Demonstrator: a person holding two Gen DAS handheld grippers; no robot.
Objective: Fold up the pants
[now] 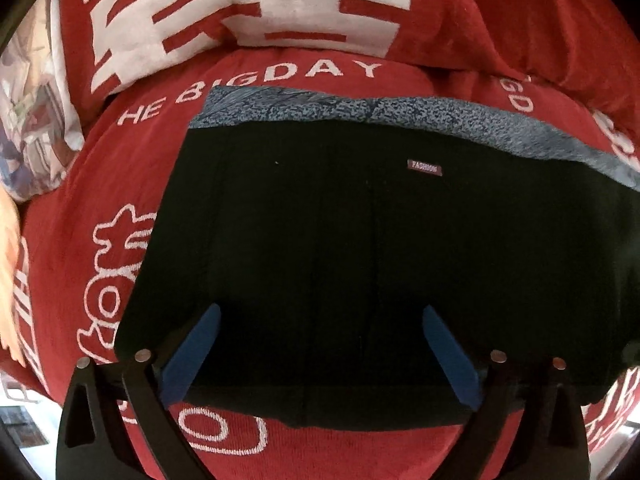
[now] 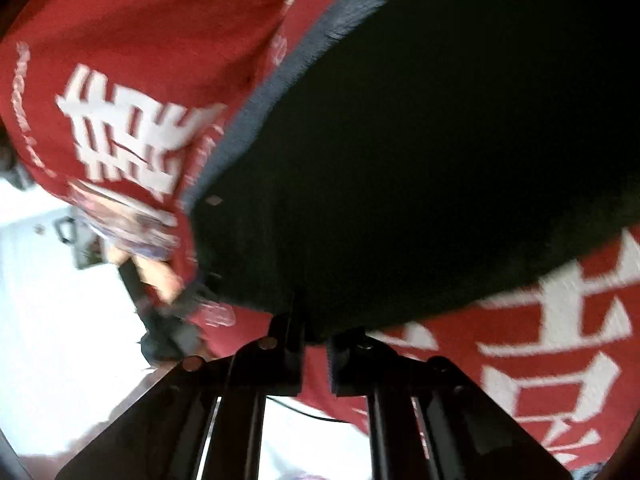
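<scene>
The pants (image 1: 360, 248) lie on a red blanket (image 1: 92, 184) printed with white letters, already brought into a compact black block. In the left wrist view the block is roughly square, with straight left and near edges and a band of grey speckled lining (image 1: 360, 110) showing along its far edge. A small label (image 1: 425, 168) sits on the top layer, right of the middle and toward the far side. No loose legs trail out from the block in either view, so I judge that most of the folding is done.

The left gripper (image 1: 320, 356) hangs over the near part of the block, pointing steeply down, its blue pads (image 1: 192, 352) standing wide apart with nothing clamped between them; the cloth lies flat beneath. This reads as cloth let go, not cloth being picked up.

The right gripper (image 2: 316, 354) is at the near edge of the pants (image 2: 400, 160) in the blurred right wrist view. Its jaws are drawn together to a narrow slit, and the black hem comes down right to their tips. Whether a pinch of cloth is caught there I cannot tell, as the edge is dark and smeared. At the left of that view a hand (image 2: 160, 272) holding a dark handle shows at the blanket's edge.

What is left seems small: perhaps one more fold or a tidy of the edges, then pulling both grippers clear.
</scene>
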